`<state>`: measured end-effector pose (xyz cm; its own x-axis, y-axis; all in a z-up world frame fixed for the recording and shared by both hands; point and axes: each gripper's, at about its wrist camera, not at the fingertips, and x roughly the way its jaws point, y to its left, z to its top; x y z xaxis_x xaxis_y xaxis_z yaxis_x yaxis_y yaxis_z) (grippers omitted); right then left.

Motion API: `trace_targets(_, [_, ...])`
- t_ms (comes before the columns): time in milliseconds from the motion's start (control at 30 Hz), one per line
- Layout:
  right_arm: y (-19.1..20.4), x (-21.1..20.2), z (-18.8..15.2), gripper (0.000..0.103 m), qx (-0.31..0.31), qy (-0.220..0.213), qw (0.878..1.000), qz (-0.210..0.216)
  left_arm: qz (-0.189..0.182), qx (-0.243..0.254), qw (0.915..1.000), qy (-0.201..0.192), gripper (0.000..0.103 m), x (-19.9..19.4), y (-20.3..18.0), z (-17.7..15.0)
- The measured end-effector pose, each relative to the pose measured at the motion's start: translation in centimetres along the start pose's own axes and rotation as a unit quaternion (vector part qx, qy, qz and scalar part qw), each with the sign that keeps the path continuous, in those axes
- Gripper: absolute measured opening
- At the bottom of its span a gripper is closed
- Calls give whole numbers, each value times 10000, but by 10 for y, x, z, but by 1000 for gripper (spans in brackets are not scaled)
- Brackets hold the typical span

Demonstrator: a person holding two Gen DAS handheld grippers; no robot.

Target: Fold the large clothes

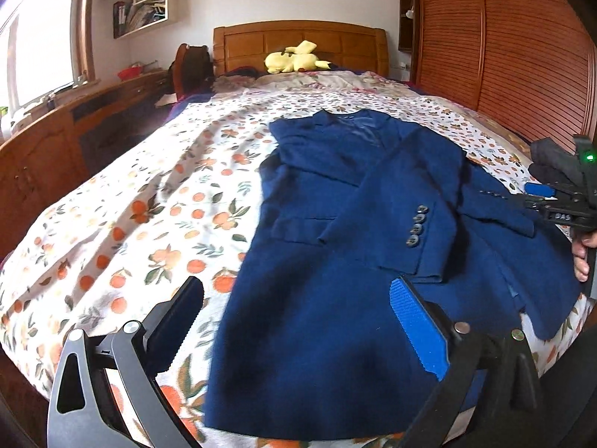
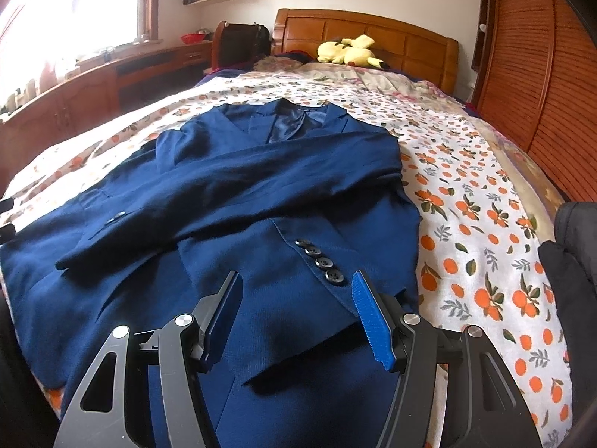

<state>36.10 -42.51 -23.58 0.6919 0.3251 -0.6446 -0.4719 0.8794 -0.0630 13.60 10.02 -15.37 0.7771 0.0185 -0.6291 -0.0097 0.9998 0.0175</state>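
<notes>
A navy blue blazer (image 1: pixel 335 298) lies face up on the bed, with both sleeves folded across its front. In the left wrist view my left gripper (image 1: pixel 298 298) is open wide over the blazer's lower left hem, with nothing pinched between its fingers. A buttoned cuff (image 1: pixel 418 224) rests just beyond it. My right gripper (image 1: pixel 556 201) shows at the right edge, over the blazer's far side. In the right wrist view the right gripper (image 2: pixel 296 291) hovers with its jaws apart above the buttoned sleeve cuff (image 2: pixel 317 261); the pads do not press on the cloth. The blazer (image 2: pixel 224 186) fills the middle.
The bed sheet (image 1: pixel 149 205) has an orange-fruit print. A yellow plush toy (image 1: pixel 294 59) lies by the wooden headboard (image 1: pixel 298 41). A slatted wooden wardrobe (image 1: pixel 503 56) stands along the right, a wooden desk (image 1: pixel 74 130) on the left. A dark cloth (image 2: pixel 574 261) sits at the bed's right edge.
</notes>
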Motion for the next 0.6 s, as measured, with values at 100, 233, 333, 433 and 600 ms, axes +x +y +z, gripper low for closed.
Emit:
trace_targets(100, [-6, -13, -8, 59, 129, -11, 9999, 40, 35, -53, 10000, 26, 101, -3, 12, -4])
trace_targets(233, [-16, -30, -26, 59, 227, 106, 9997, -59, 49, -130, 9999, 57, 101, -6, 23, -11])
trace_targets(333, [-28, -47, -42, 59, 291, 209, 9991, -219, 45, -205, 9997, 91, 101, -7, 32, -18])
trace_targets(433, [-42, -63, -58, 60, 422, 316, 9980, -343, 60, -229, 9997, 111, 100, -9, 37, -24])
trace_targets(600, [-56, -74, -84, 60, 701, 549, 9956, -297, 36, -307, 9994, 164, 100, -9, 45, -31])
